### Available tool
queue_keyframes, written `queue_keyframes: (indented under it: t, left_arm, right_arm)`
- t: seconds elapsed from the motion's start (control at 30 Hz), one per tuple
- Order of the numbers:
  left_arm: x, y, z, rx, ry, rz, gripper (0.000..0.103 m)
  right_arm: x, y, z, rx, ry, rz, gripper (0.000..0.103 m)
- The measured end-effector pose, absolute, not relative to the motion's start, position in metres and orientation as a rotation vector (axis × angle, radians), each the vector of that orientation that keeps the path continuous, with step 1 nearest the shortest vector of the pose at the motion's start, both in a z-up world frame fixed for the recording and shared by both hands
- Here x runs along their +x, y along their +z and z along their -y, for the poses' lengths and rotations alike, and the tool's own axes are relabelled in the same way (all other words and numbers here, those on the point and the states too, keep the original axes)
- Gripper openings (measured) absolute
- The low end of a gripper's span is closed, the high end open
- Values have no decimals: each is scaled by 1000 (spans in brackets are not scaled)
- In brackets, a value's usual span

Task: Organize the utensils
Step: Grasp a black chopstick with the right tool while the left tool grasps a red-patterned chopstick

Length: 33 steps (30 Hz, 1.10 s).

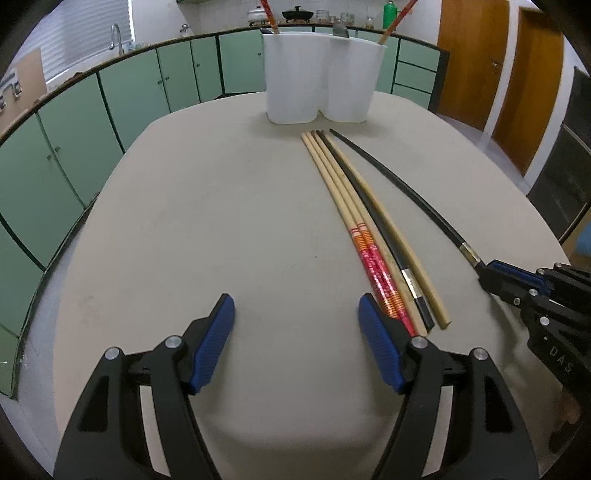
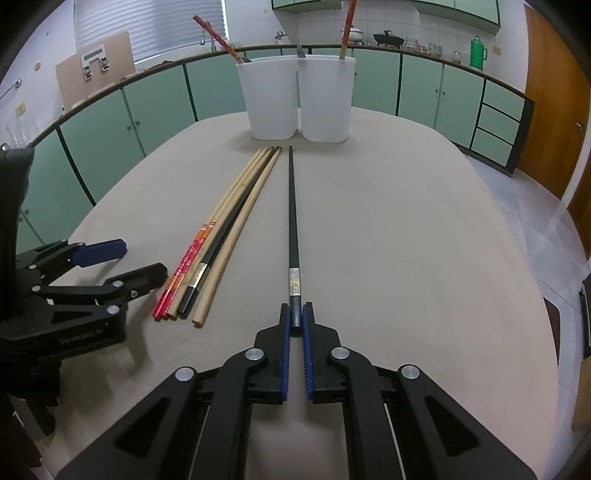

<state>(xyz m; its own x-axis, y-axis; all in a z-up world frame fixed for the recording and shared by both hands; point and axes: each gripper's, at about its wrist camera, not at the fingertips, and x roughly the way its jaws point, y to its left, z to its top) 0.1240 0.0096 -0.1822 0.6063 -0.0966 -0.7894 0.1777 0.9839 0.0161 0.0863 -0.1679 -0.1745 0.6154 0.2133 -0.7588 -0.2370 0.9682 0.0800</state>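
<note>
A right gripper (image 2: 296, 317) clamps the thick end of a long black chopstick (image 2: 292, 221) on a beige table (image 2: 406, 240), its blue pads pressed against either side of the stick. The chopstick lies flat along the tabletop, its thin tip pointing toward a white holder (image 2: 295, 103) at the far edge. A silvery patterned band wraps the stick just ahead of the jaws, and the rest of its length is plain matte black.

To the left of it, and apart from it, a bundle of 5 chopsticks (image 2: 221, 236) lies side by side with tips fanned toward the holder: 2 with red and orange patterned handles (image 1: 376, 266), 1 black with a silver band (image 1: 369, 214), and 2 of plain pale wood; from the right wrist view the inner ones overlap, so the count is best read from the left wrist view.

The left gripper (image 1: 296, 317) hovers low over the table with its jaws wide apart and nothing between them, its right-hand finger just beside the handle ends of the bundle.

The white holder has 2 rounded compartments joined in the middle. 1 red-handled chopstick (image 2: 216, 37) leans out of the left compartment and another (image 2: 347, 29) stands in the right one; a dark item at the join is too small to identify.

Green cabinets (image 2: 155, 107) line the wall behind the table.
</note>
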Motion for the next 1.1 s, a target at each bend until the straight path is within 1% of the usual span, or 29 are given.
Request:
queue_keyframes:
  t: [0.2, 0.57, 0.83, 1.1]
  left_arm:
    - [117, -175, -8, 10, -232, -916, 68]
    - [120, -183, 3, 111, -191, -917, 69]
    - [116, -181, -1, 97, -198, -919, 68]
    - [100, -180, -9, 81, -216, -907, 68]
  right_arm:
    - [87, -175, 168, -22, 262, -872, 7]
    - [86, -175, 170, -16, 266, -872, 7]
    - [85, -176, 171, -7, 272, -872, 7]
    - [82, -176, 175, -11, 306, -870, 10]
